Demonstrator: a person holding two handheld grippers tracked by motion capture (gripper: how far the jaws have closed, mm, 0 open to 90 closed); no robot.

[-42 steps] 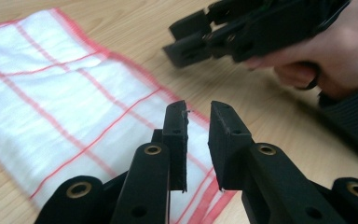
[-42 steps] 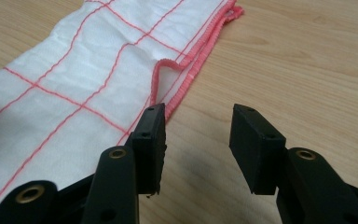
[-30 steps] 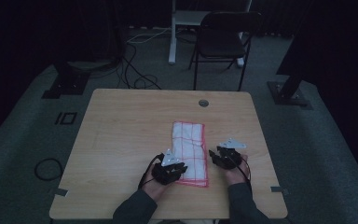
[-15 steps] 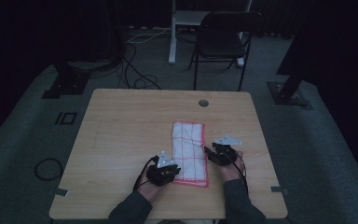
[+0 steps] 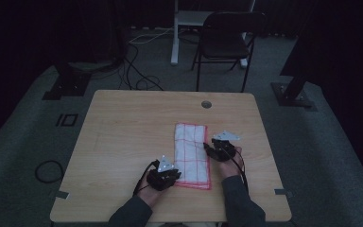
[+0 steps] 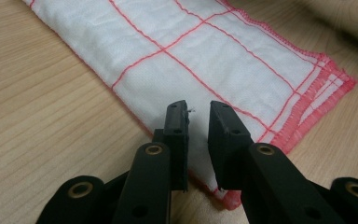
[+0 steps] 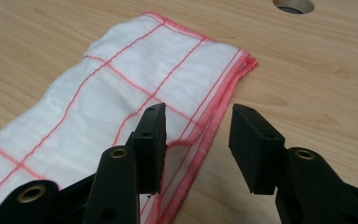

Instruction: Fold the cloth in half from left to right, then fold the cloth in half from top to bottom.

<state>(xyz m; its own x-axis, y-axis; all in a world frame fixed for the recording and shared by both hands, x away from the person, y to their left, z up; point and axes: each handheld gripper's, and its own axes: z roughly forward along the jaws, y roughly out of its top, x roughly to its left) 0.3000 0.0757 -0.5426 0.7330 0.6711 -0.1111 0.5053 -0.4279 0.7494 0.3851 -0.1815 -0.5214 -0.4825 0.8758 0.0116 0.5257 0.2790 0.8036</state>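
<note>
folded cloth point(image 5: 192, 154) lay flat on the table point(image 5: 123, 127), right of centre & nearer the person's edge, long axis running from that edge away toward the far side w/ the round hole point(image 5: 206, 104). it was white w/ a thin red grid & red stitched hem, layers stacked at the edges. left gripper point(image 6: 198, 122) sat over the near left corner, jaws a narrow gap apart, nothing clamped. right gripper point(image 7: 196, 135) straddled the right long hem, jaws wide open, holding nothing

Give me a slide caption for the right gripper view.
Open right gripper straddles the red-stitched edge of a folded white cloth on a wooden table.
</note>
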